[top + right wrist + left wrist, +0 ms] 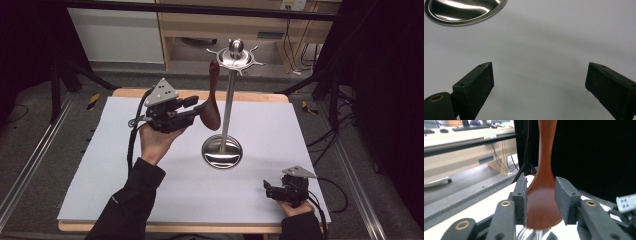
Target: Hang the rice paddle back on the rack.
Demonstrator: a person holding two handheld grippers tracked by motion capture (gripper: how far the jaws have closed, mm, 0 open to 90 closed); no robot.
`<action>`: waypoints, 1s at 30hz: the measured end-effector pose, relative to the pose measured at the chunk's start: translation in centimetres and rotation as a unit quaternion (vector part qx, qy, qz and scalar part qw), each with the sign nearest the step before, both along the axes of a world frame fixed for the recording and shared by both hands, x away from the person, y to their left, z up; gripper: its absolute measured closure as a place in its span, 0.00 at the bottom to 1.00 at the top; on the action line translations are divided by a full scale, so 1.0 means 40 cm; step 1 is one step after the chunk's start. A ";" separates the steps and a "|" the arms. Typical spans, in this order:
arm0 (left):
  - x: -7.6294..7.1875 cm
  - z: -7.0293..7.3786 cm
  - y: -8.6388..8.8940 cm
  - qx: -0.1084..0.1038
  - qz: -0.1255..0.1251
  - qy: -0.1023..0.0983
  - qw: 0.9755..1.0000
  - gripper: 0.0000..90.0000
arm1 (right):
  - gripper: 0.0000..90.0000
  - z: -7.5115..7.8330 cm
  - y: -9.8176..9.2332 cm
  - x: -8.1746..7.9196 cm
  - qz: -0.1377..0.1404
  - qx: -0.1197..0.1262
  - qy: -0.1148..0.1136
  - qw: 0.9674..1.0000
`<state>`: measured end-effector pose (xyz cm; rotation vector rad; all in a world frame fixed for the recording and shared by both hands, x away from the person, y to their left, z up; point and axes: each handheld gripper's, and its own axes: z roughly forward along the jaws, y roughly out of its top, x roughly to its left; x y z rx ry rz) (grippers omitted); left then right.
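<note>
Wooden spoon (pixel 543 202) hangs by its handle from the metal stand (pixel 227 107), its bowl between the left gripper's (pixel 540 200) parted jaws — one pad touching, the other just clear. The right gripper (pixel 539 85) rests wide open over the white table (pixel 125 165), near the stand's base.

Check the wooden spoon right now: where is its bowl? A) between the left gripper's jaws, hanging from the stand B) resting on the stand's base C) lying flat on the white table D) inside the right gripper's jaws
A: the wooden spoon hangs from the steel stand's top with its bowl between the left gripper's jaws, a gap showing beside one pad.
</note>
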<state>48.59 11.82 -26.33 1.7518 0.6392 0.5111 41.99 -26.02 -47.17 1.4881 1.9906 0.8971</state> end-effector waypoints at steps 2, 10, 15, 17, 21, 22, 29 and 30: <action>-0.009 -0.019 0.017 0.003 0.002 0.004 1.000 0.65 | 0.10 0.000 0.000 -0.001 -0.002 0.001 0.001 1.000; -0.040 -0.096 0.072 0.016 0.016 0.030 0.999 0.56 | 0.10 -0.001 0.000 -0.001 -0.003 0.002 0.003 1.000; -0.055 -0.139 0.097 0.023 0.023 0.040 0.999 0.53 | 0.10 -0.001 -0.001 -0.002 -0.004 0.002 0.002 1.000; -0.060 -0.156 0.108 0.028 0.027 0.044 0.998 0.51 | 0.10 -0.002 -0.002 -0.001 -0.003 0.000 0.002 1.000; -0.070 -0.192 0.129 0.040 0.040 0.047 0.997 0.46 | 0.10 -0.002 -0.002 -0.001 -0.003 -0.002 0.003 1.000; -0.072 -0.202 0.136 0.041 0.043 0.049 0.997 0.46 | 0.10 -0.003 -0.002 -0.001 -0.004 -0.001 0.003 1.000; -0.083 -0.263 0.186 0.052 0.068 0.068 0.994 0.42 | 0.10 -0.003 -0.003 -0.001 -0.006 -0.001 0.003 1.000; -0.085 -0.270 0.194 0.057 0.070 0.069 0.993 0.41 | 0.10 -0.003 -0.003 -0.001 -0.006 -0.001 0.003 1.000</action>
